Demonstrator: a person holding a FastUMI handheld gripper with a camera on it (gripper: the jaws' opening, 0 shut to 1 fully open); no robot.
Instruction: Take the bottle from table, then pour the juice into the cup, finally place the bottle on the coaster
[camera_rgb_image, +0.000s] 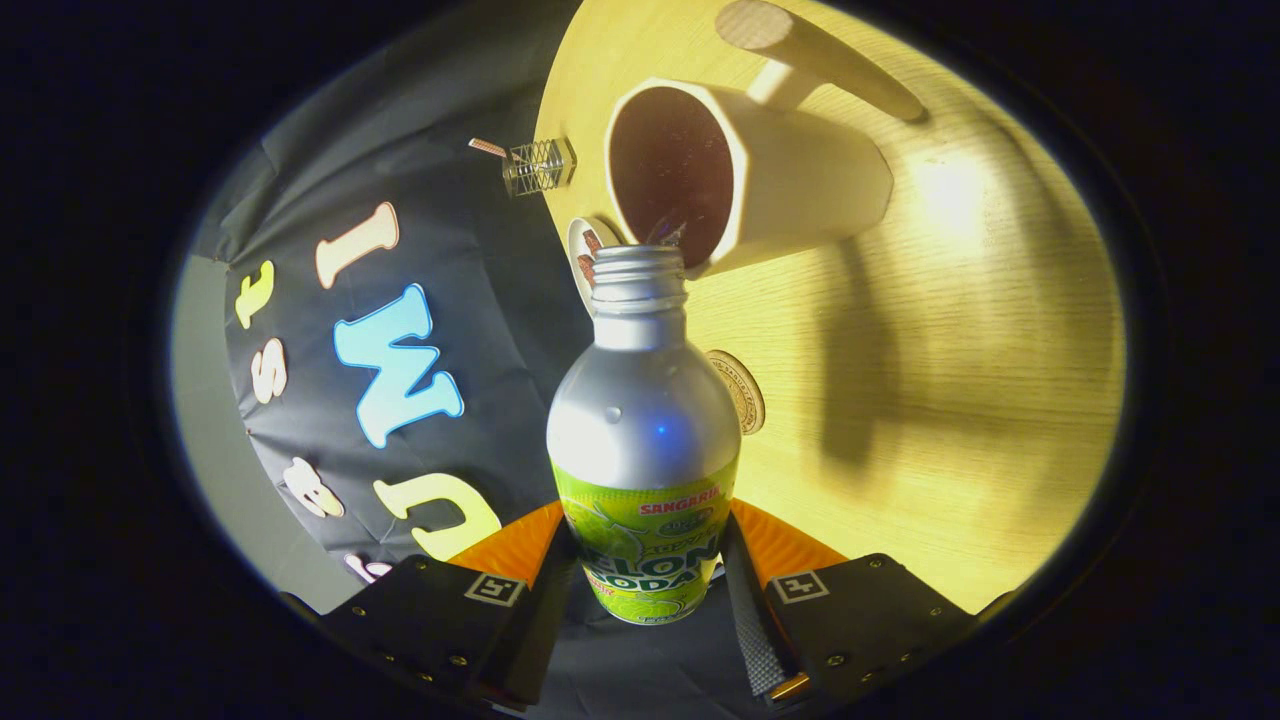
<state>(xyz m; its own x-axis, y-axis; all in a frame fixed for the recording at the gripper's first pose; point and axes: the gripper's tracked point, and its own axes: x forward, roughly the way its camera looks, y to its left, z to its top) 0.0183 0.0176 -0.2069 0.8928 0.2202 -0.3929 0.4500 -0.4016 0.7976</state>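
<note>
Pinching the lower, labelled body of the bottle (643, 440), the gripper (645, 590) has one finger pressed on each flank, at nine and three o'clock of the label. From the fingers the bottle runs straight ahead toward twelve o'clock, so its long axis lies in line with the fingers, and its open threaded neck is the far end.

That neck points into the dark mouth of the cup (745, 180), which sits just beyond it at about one o'clock. The whole scene appears rolled over, with the wooden table (960, 400) rising like a wall on the right, so the bottle looks tipped well over toward pouring. A thin trickle seems to bridge neck and cup, though I cannot be sure.

Just beside the bottle's shoulder at three o'clock lies a round coaster (742, 390), and another round disc (584, 255) peeks out at eleven o'clock of the neck. Further off at eleven o'clock stands a small wire basket (538, 166).

The coming move likely turns on keeping the neck over the cup's mouth.
</note>
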